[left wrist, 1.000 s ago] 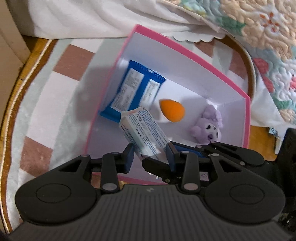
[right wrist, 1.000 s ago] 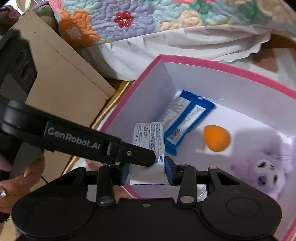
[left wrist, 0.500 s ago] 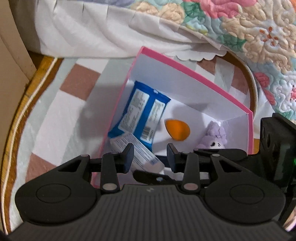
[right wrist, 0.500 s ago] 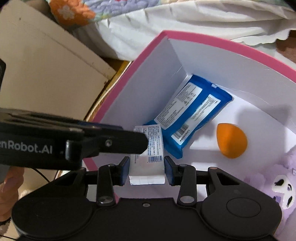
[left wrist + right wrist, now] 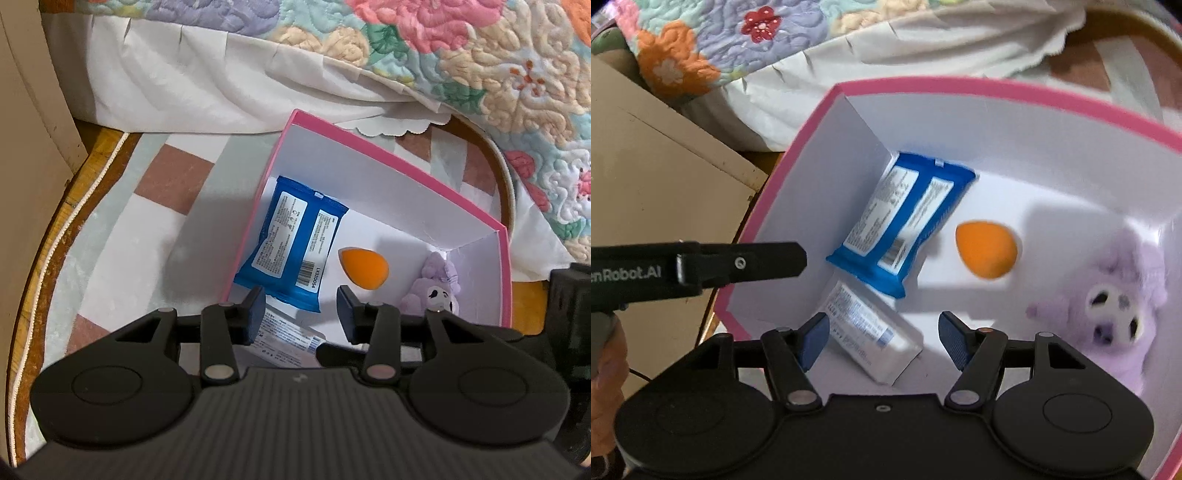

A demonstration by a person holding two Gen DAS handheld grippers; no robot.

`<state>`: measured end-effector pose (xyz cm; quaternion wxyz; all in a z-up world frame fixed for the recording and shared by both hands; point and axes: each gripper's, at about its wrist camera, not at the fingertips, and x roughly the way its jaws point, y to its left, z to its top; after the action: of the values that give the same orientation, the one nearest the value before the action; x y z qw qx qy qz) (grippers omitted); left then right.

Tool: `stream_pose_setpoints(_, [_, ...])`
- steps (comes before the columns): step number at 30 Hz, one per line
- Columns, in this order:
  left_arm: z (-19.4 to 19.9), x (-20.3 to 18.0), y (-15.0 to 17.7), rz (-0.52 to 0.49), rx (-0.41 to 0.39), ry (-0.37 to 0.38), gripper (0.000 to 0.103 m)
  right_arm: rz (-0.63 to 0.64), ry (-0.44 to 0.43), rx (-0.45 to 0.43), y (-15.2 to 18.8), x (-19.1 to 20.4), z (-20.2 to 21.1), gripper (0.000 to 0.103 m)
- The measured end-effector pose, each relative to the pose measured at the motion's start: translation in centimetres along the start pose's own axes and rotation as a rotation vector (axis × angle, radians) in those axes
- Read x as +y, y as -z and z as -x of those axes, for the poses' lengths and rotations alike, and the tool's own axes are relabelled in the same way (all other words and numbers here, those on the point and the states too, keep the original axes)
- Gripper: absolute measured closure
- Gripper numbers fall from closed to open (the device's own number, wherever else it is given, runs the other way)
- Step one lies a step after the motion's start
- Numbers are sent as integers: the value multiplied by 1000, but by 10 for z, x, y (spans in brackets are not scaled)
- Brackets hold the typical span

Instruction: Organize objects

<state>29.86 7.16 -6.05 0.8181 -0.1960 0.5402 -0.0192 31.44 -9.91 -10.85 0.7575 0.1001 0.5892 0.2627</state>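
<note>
We count four things inside the pink box: white carton in its near corner, blue packet just beyond it along the left wall, orange sponge mid-floor, purple plush at the right wall. Nothing left to sort shows on the rug around the box, so we judge the tidying near done. Right gripper tilts steeply down over the carton, fingers opening, pads clear of it. Left gripper tilts down over the box's near edge, fingers opening, pinching nothing
</note>
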Motion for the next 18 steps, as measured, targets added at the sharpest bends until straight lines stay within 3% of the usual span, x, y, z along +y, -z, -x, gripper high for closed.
stream_pose_setpoints(6, [7,-2,6,-34,-49,-19,59,-128,-37,103,6,-3,-25,32])
stream_pose_setpoints(9, [10,2,7,-26,-71,-23,58,-254,-130,113,9,-12,-38,32])
stream_pose_setpoints(11, [13,4,9,-22,-74,-16,58,-300,-181,85,12,-15,-40,31])
stream_pose_setpoints(13, [17,6,12,-23,-75,-12,58,-282,-185,58,14,-11,-37,41])
stream_pose_setpoints(18, [36,-1,24,-89,-101,-34,50,-95,-41,-117,27,11,2,41])
